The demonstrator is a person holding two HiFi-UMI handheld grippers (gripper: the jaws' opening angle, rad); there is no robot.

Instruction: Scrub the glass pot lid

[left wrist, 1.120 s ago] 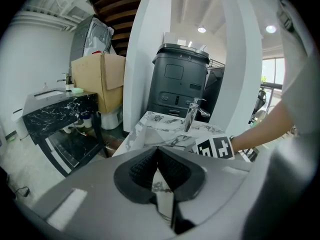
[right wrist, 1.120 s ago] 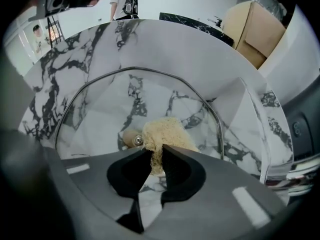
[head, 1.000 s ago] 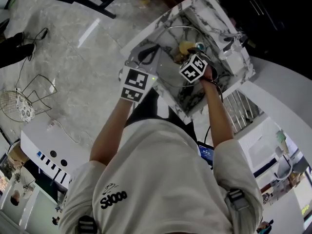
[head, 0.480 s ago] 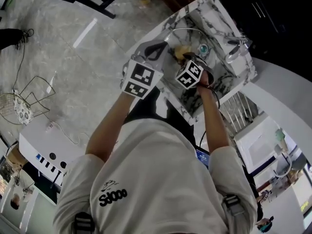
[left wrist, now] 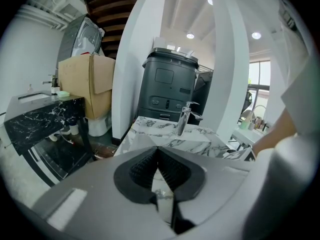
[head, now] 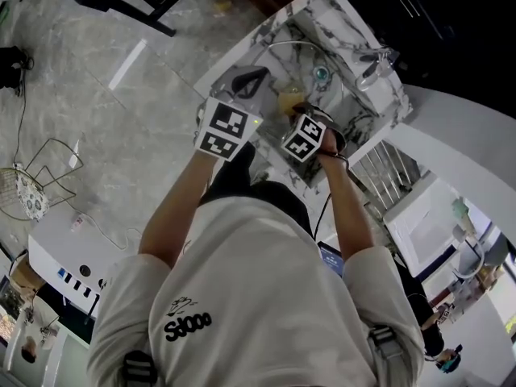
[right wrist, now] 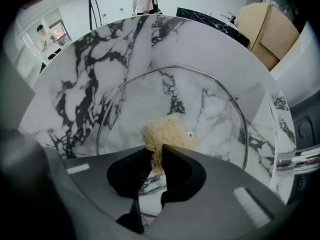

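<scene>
A glass pot lid [right wrist: 210, 109] with a metal rim leans in the marble sink [head: 355, 35]; in the head view the lid [head: 300, 61] shows as a thin arc. My right gripper [right wrist: 157, 150] is shut on a tan scrub sponge [right wrist: 165, 129], which is pressed to the glass near the lid's middle. In the head view the sponge [head: 288, 101] sits just ahead of the right gripper [head: 297, 115]. My left gripper [left wrist: 158, 151] is shut, nothing visible between its jaws, and hovers at the sink's left rim [head: 250, 79]. It faces the faucet [left wrist: 186, 118].
The faucet [head: 372, 61] stands at the sink's far side. A slatted drying rack [head: 389, 168] lies right of the sink. A wire basket [head: 36, 176] sits on the floor at left. Beyond the sink are a cardboard box [left wrist: 85, 84] and a dark grey cabinet [left wrist: 167, 89].
My right gripper has drawn back toward the person with the sponge, sliding it across the lid. The left gripper has stayed near the sink's left rim.
</scene>
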